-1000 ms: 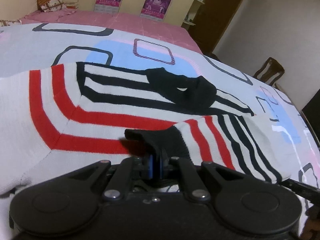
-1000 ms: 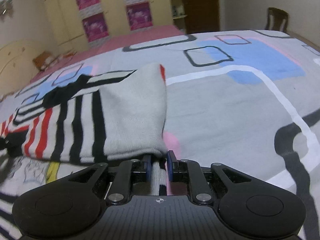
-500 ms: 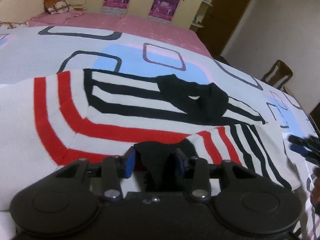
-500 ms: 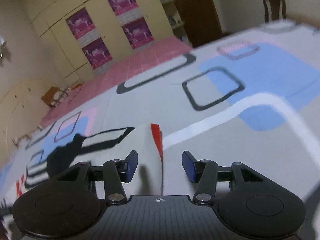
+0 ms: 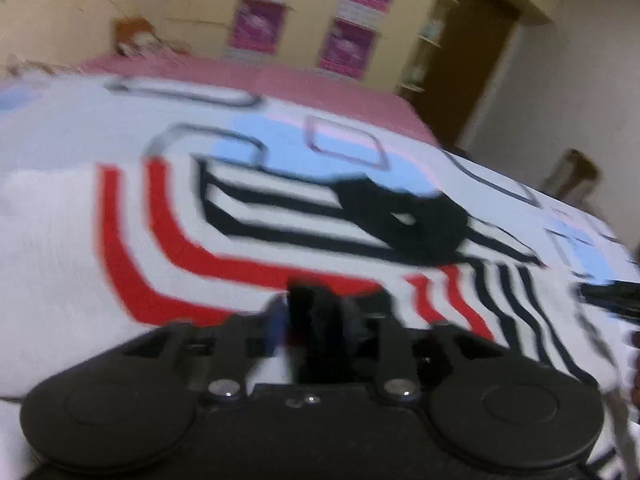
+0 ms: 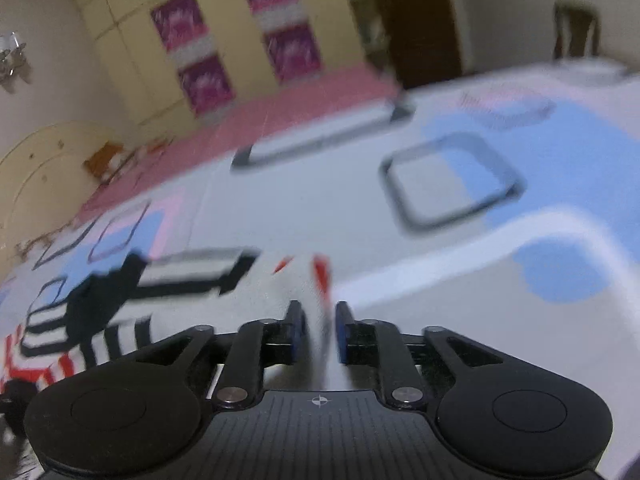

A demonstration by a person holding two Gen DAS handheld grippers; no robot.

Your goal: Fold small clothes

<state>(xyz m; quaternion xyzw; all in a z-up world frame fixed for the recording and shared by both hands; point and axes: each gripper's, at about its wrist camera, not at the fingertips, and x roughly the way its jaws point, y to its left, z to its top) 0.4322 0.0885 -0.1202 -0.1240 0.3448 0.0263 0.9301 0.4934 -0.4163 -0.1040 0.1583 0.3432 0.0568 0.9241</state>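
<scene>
Fold in progress: the white knit sweater with red and black stripes (image 5: pixel 132 240) lies spread on the patterned bedsheet (image 6: pixel 320 200). The left gripper (image 5: pixel 316 320), jaws just opening, stands apart around the black cuff (image 5: pixel 308 300). The right gripper (image 6: pixel 318 330), jaws just closing, brackets a white fabric edge (image 6: pixel 318 320); whether it is pinched cannot be told. The next move probably calls for a secure pinch, then carrying that edge across.

Left gripper (image 5: pixel 316 320) fingers parting, right gripper (image 6: pixel 318 332) fingers narrowing
</scene>
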